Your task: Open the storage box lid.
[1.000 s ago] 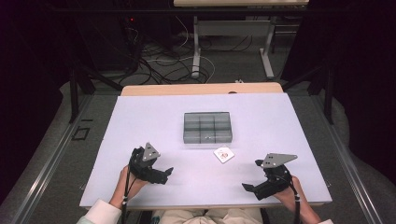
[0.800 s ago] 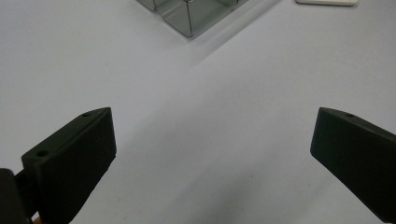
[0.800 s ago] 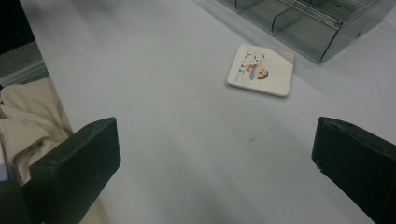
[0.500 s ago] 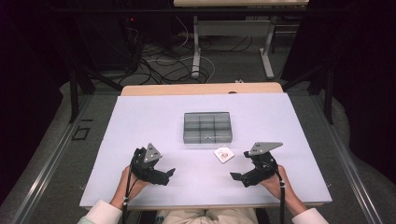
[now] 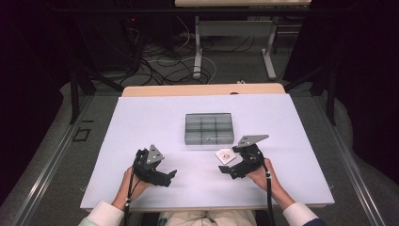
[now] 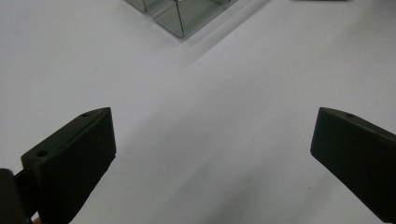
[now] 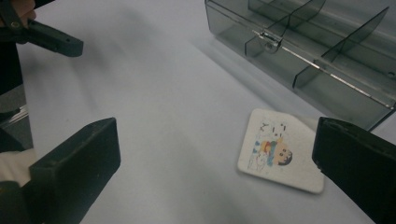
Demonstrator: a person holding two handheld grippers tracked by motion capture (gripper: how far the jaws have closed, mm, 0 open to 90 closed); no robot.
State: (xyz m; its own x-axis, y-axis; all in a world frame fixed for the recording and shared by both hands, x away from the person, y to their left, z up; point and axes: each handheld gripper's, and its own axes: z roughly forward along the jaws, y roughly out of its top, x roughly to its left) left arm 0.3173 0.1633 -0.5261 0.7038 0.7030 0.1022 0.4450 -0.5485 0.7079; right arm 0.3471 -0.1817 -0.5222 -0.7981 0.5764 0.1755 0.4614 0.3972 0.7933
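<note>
Sitting on one big white table is one see-through grey plastic box with little walls inside, then two black grippers, left and right, both wide open, and one flat square picture card near the right gripper.

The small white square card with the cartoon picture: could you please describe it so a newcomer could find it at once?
Start at the smoky grey clear plastic compartment box in the middle of the white table. Just in front of its near right corner lies the small white square card, flat on the table, close to the open right gripper. It is the only flat printed item, bearing a colourful cartoon figure.
</note>
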